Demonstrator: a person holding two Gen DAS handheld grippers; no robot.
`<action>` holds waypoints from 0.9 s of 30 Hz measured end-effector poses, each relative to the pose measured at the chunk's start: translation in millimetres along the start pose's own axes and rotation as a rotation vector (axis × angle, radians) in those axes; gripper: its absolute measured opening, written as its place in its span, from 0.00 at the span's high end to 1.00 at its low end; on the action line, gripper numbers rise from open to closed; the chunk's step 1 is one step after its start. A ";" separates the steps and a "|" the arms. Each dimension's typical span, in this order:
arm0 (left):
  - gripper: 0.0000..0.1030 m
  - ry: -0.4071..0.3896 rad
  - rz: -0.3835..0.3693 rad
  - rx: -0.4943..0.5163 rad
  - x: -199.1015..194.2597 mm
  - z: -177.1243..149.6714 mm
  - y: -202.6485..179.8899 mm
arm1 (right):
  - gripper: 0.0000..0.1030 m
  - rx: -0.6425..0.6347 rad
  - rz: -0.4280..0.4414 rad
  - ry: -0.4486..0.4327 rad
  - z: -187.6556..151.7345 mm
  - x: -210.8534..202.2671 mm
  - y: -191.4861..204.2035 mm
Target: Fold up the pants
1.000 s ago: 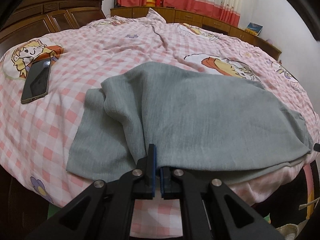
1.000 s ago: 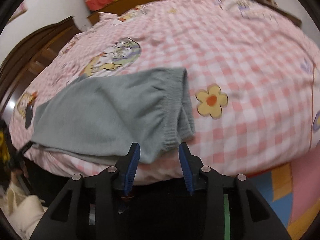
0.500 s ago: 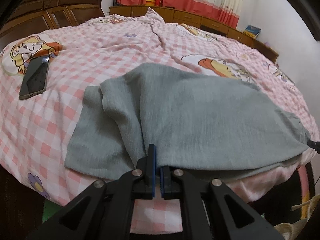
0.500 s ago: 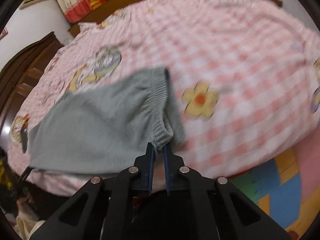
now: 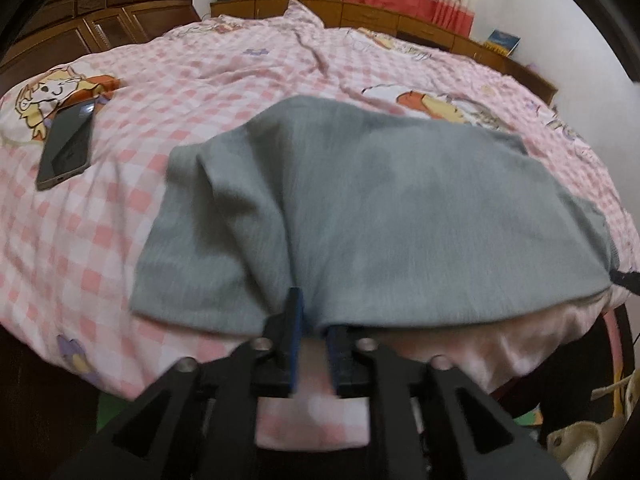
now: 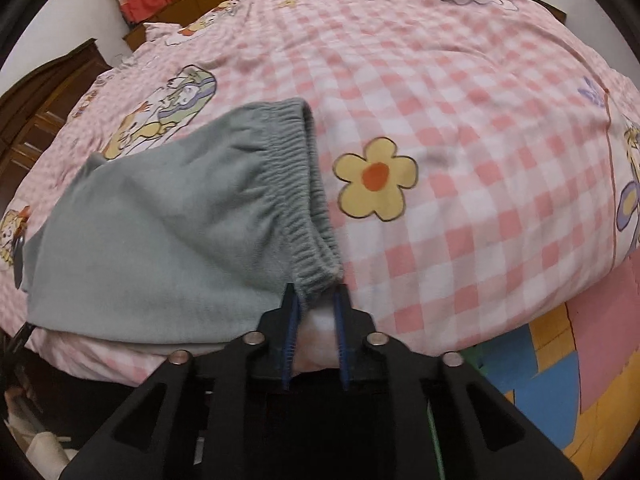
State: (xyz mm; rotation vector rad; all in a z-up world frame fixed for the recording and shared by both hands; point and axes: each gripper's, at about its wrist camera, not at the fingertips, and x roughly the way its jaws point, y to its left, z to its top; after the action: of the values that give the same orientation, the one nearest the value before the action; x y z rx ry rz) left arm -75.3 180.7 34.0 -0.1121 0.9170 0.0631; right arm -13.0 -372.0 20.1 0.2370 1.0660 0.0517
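Note:
Grey-green pants (image 5: 360, 216) lie on the pink checked bed, folded lengthwise along the near edge. In the left wrist view my left gripper (image 5: 314, 312) stands open at the pants' near edge, with a small gap between the blue pads and cloth just above them. In the right wrist view the elastic waistband (image 6: 308, 196) runs down to my right gripper (image 6: 316, 300), whose jaws stand a little apart around the waistband's near corner. The left gripper's black tip shows at the far left (image 6: 18, 252).
A dark phone (image 5: 66, 146) lies on the bed to the left of the pants. A wooden headboard (image 5: 100, 16) and low cabinets (image 5: 400, 20) stand behind the bed. A coloured floor mat (image 6: 560, 364) lies past the bed's right edge.
My left gripper was shut on the pants' edge and now has its jaws apart. My right gripper closed on the waistband corner half a second ago and has now opened slightly.

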 end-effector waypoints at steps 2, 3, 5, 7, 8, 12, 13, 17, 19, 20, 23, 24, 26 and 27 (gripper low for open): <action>0.62 0.022 0.038 0.000 -2.5 -4.4 5.7 | 0.66 -0.001 -0.027 -0.001 0.6 -2.5 -1.7; 0.61 0.024 0.057 0.003 -5.3 -6.8 10.0 | 0.61 -0.001 -0.045 -0.001 0.3 -4.9 -2.2; 0.61 0.018 0.059 -0.009 -11.8 -9.1 19.1 | 0.61 -0.002 -0.053 -0.006 -1.1 -11.7 -3.6; 0.61 0.010 0.067 -0.035 -21.1 -9.7 30.1 | 0.61 -0.007 -0.066 -0.016 -2.3 -21.9 -1.6; 0.61 0.002 0.075 -0.042 -24.8 -9.1 33.9 | 0.61 -0.018 -0.084 -0.025 -1.9 -27.3 0.8; 0.61 -0.041 0.080 -0.073 -41.6 -3.9 46.5 | 0.61 -0.098 -0.170 -0.094 4.3 -50.6 13.5; 0.61 -0.048 0.074 -0.081 -43.3 -2.1 48.2 | 0.61 -0.120 -0.180 -0.107 6.9 -54.4 16.6; 0.61 -0.070 0.029 -0.109 -39.8 7.9 49.9 | 0.61 -0.120 -0.178 -0.125 16.0 -57.4 24.6; 0.61 -0.083 0.002 -0.130 -33.8 14.4 49.2 | 0.61 -0.123 -0.140 -0.132 16.9 -57.6 32.4; 0.61 -0.104 0.000 -0.141 -30.3 19.3 48.0 | 0.61 -0.133 -0.127 -0.135 16.0 -56.6 37.7; 0.61 -0.142 -0.024 -0.193 -22.8 29.1 46.9 | 0.61 -0.175 -0.106 -0.131 13.9 -47.5 55.3; 0.61 -0.141 -0.045 -0.215 -19.1 32.7 48.4 | 0.61 -0.188 -0.102 -0.123 13.1 -42.1 61.7; 0.61 -0.137 -0.085 -0.259 -11.6 39.2 49.7 | 0.61 -0.200 -0.097 -0.115 12.1 -35.5 67.8; 0.61 -0.136 -0.088 -0.264 -9.1 40.8 49.2 | 0.61 -0.204 -0.092 -0.112 11.5 -32.1 70.6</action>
State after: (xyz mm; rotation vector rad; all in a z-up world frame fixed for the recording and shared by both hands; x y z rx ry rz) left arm -53.7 234.5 62.5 -0.3886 0.7641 0.1092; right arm -13.4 -310.2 68.4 0.0063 0.9509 0.0636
